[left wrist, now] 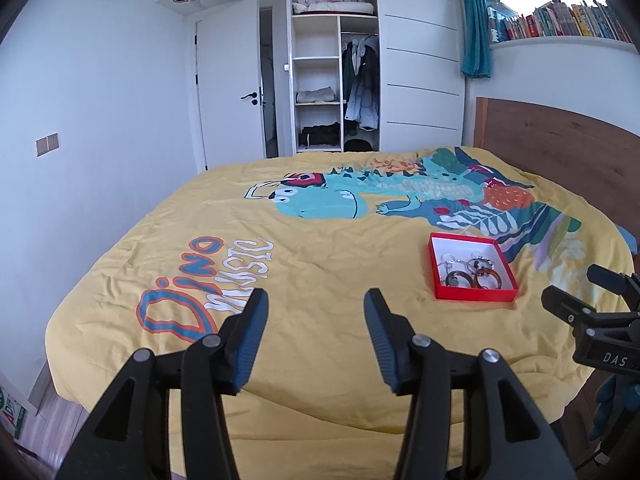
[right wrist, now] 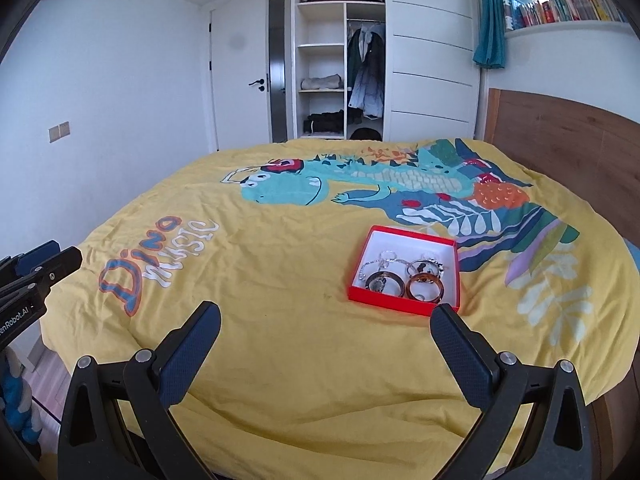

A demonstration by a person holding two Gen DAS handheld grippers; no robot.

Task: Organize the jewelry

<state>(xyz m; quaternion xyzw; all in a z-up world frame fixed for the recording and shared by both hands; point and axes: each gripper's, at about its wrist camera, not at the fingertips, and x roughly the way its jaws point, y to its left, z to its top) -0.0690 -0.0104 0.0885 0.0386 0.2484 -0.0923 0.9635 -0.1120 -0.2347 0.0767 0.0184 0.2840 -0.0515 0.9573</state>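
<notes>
1. Jewelry (right wrist: 402,278) lies heaped in the red box (right wrist: 400,303) on the yellow duvet (right wrist: 280,340), just ahead of your right gripper (right wrist: 326,320) toward its right finger, and well ahead and right of your left gripper (left wrist: 316,312).
2. Both sets of jaws stand apart, holding nothing.
3. The brown bangles (right wrist: 425,286) touch the silver chains (right wrist: 372,266); lift one and you will likely drag another out.
4. The box looks light on soft bedding, so a nudged wall could tip it.
5. Between and left of both jaws the duvet is bare; the bed edge runs below them.
</notes>
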